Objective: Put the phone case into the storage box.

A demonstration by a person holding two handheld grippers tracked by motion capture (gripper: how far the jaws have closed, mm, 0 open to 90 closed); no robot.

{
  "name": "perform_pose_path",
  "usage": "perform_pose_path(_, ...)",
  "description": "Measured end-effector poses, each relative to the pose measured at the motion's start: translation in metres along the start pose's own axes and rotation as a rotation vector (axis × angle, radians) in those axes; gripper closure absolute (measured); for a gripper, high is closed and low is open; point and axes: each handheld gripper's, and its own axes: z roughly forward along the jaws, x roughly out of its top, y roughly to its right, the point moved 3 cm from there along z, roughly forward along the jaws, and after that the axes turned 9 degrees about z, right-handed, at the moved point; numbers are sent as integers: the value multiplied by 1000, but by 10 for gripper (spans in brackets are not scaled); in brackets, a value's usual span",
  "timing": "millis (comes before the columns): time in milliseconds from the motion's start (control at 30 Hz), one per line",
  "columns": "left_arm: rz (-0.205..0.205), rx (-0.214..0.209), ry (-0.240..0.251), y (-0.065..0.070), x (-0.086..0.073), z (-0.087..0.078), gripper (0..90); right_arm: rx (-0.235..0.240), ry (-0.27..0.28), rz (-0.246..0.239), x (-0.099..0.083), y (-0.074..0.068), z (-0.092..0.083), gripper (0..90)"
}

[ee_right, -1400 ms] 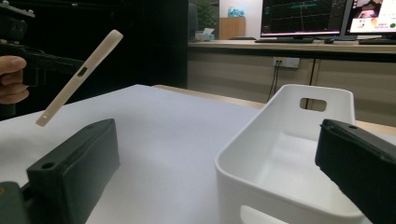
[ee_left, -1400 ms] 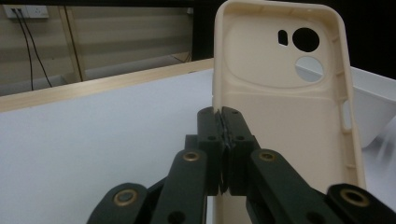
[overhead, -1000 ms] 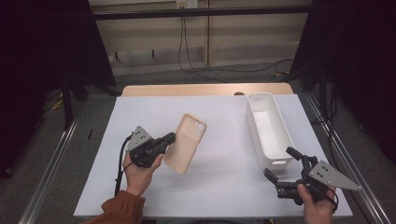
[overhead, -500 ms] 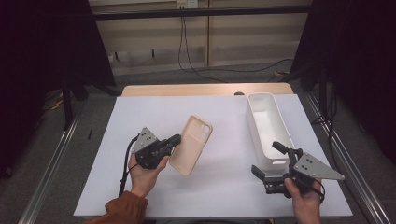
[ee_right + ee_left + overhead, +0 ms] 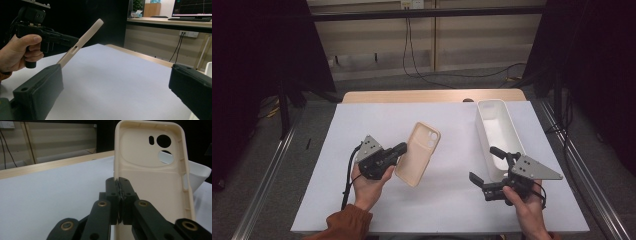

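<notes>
Holding the case (image 5: 417,153) by one long edge, your left gripper (image 5: 398,150) has its jaws pinched tight on the thin rim, and the case hangs tilted above the table (image 5: 452,200), clear of the sheet. Your right gripper (image 5: 482,165) stands with its jaws wide apart and nothing between them, near the tray (image 5: 497,131) and aimed across at the case.

The step in hand looks like a handover or a two-handed grip — so bring the right gripper in level with the free long edge and close on the rim, not on the flat back. Keep the left grip firm until the right pads are seated; a rim this narrow could twist out if one side lets go early. Steer clear of the camera cutout (image 5: 163,141), where the wall is weakest.

The case is cream, matte, a soft-looking moulded shell with rounded corners, a raised lip and small slots along one side. The tray is white, smooth plastic — long, narrow, with upright walls. The table wears a plain white sheet with a wood edge (image 5: 427,95) at the far side.
</notes>
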Motion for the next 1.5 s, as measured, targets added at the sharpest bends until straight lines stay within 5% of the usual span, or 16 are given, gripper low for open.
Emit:
perform_pose_path(1000,34,-4,15,14,7,13,878,57,-39,18,14,-4,54,39)
perform_pose_path(1500,61,-17,-7,19,3,19,877,72,-25,44,13,-7,68,226)
